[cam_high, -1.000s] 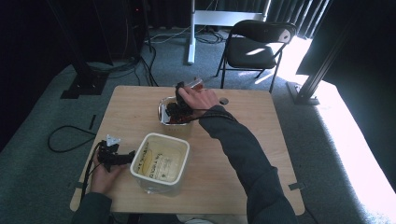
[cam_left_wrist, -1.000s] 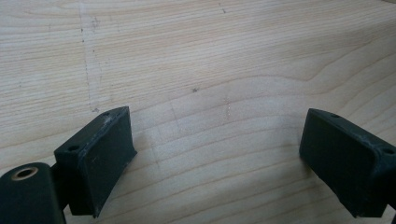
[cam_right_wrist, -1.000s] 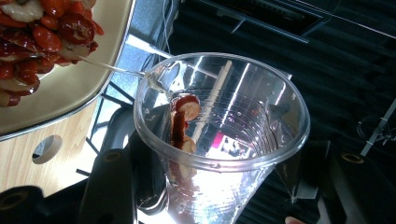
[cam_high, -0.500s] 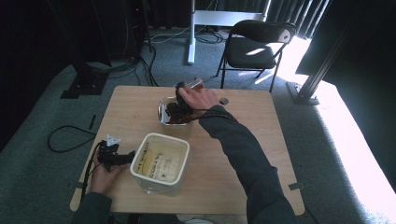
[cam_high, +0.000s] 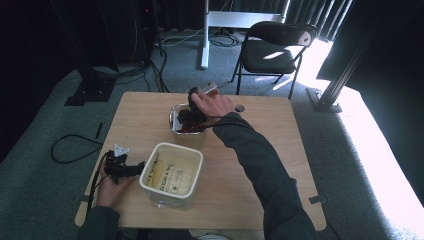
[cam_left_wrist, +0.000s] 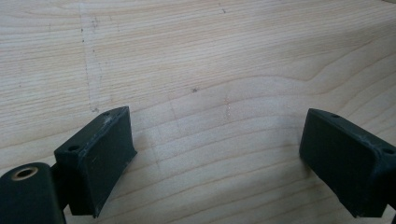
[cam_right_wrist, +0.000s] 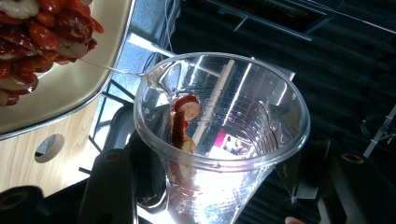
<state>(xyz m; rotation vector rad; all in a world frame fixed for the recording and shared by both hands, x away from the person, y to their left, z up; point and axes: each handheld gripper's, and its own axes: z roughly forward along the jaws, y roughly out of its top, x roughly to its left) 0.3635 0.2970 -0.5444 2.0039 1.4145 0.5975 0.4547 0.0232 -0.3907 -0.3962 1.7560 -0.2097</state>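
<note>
Resting at the table's left: left gripper (cam_high: 134, 169), held low in the person's left hand (cam_high: 107, 182), just beside the white tub's left wall.
Left gripper jaws: spread wide in the left gripper view, nothing between them but bare wood grain of the table (cam_left_wrist: 210, 70); the tool is open and holds nothing.
White tub: a rectangular white container (cam_high: 172, 172) with rounded corners stands on the near left part of the table, its mouth up, with pale contents that cannot be made out.
Metal tray: a shiny tray (cam_high: 176, 122) sits at the middle of the table's far half; in the right gripper view its rim (cam_right_wrist: 93, 88) runs along the upper left, heaped with red slices and pale banana-like pieces (cam_right_wrist: 42, 32).
Right gripper: right gripper (cam_high: 192, 106) is over the tray's far edge, its jaws clamped on the sides of a clear plastic cup (cam_right_wrist: 224, 135).
Cup: tipped over on its side toward the tray, mouth facing the gripper camera, its lip close to the tray's rim; a few red and pale fruit slices (cam_right_wrist: 183, 126) cling to its inner wall.
Small round thing: a dark disc (cam_high: 240, 107) lies on the wood just right of the right hand (cam_high: 215, 104).
Chair: a black folding chair (cam_high: 272, 50) stands on the carpet beyond the table, at the right.
</note>
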